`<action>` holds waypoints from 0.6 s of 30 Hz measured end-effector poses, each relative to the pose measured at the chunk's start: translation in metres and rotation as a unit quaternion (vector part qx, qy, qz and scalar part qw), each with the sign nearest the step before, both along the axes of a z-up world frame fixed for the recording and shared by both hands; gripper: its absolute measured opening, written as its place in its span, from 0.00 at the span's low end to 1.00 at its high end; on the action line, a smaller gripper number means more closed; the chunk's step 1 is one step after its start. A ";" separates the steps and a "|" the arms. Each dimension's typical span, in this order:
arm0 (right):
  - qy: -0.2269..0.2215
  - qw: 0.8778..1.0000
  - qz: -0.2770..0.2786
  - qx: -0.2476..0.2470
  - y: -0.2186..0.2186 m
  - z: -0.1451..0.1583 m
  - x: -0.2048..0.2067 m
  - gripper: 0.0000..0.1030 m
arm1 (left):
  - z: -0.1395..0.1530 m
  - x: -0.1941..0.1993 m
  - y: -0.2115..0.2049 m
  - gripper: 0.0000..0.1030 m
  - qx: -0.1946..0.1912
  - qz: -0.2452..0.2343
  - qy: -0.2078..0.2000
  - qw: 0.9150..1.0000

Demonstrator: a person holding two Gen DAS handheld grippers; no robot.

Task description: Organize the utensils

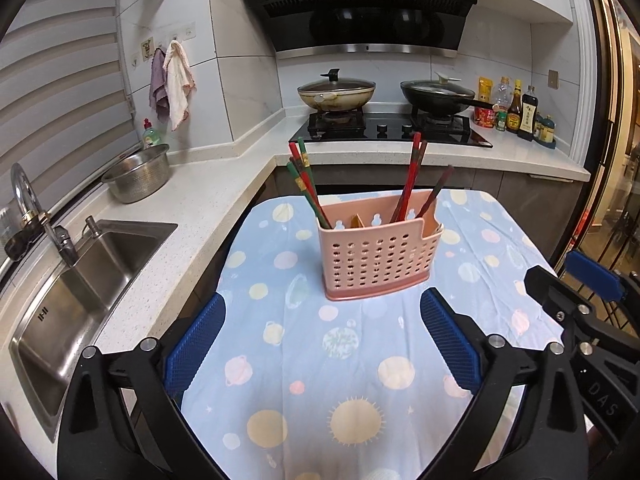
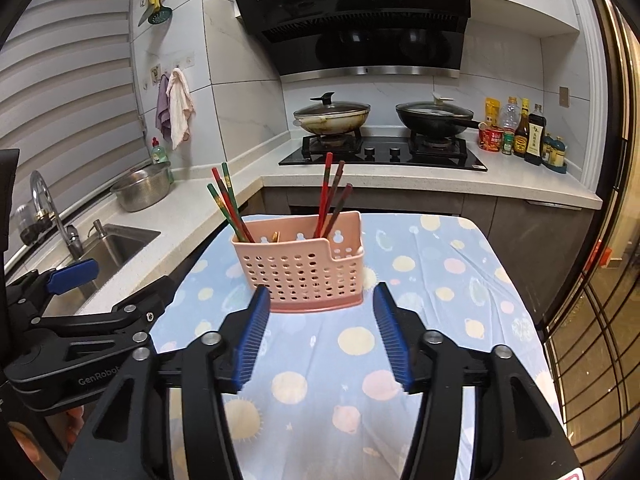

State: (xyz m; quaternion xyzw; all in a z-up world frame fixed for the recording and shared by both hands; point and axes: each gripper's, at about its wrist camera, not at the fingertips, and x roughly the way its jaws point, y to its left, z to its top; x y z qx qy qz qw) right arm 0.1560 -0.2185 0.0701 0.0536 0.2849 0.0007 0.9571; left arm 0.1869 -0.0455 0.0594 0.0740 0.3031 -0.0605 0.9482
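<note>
Kitchen setting for us, with a tabletop point(image 1: 360, 380) under a pale blue cloth dotted with planets and suns. Right in the middle of it stands the pink perforated basket point(image 1: 378, 258), upright, and we can see it holds two bunches of chopsticks. One bunch, the red and green chopsticks point(image 1: 306, 184), leans out of the left end; the other, the red and brown chopsticks point(image 1: 416, 180), leans from the right part. Something yellowish pokes up between them inside, too hidden for us to name.

Our left gripper point(image 1: 322, 340) hovers above the cloth just short of the basket, jaws spread wide, nothing between them. Our right gripper point(image 2: 320, 336) hangs in front of the basket too, jaws parted and empty, their tips near the basket's base. Each one shows at the edge of the other's view, so we have them side by side.

Further out, a white counter wraps around the corner. On the left we have a steel sink point(image 1: 80, 300) with its tap, and a metal colander point(image 1: 138, 178) behind it. Straight ahead sits a black stove point(image 1: 392, 130) with two lidded pans, sauce bottles point(image 1: 520, 110) beside it.
</note>
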 end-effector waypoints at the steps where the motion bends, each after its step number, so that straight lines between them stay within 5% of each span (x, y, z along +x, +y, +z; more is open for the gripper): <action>1: 0.000 1.000 -0.002 -0.004 0.000 -0.002 -0.003 0.59 | -0.002 -0.002 0.000 0.92 0.001 0.002 0.001 1.000; 8: 0.005 1.000 -0.004 0.004 -0.009 -0.009 -0.016 0.81 | -0.014 -0.014 0.003 0.93 0.009 0.009 0.010 1.000; 18: -0.005 1.000 -0.027 -0.008 -0.017 -0.020 -0.033 0.93 | -0.029 -0.025 0.013 0.93 0.012 0.023 0.023 0.999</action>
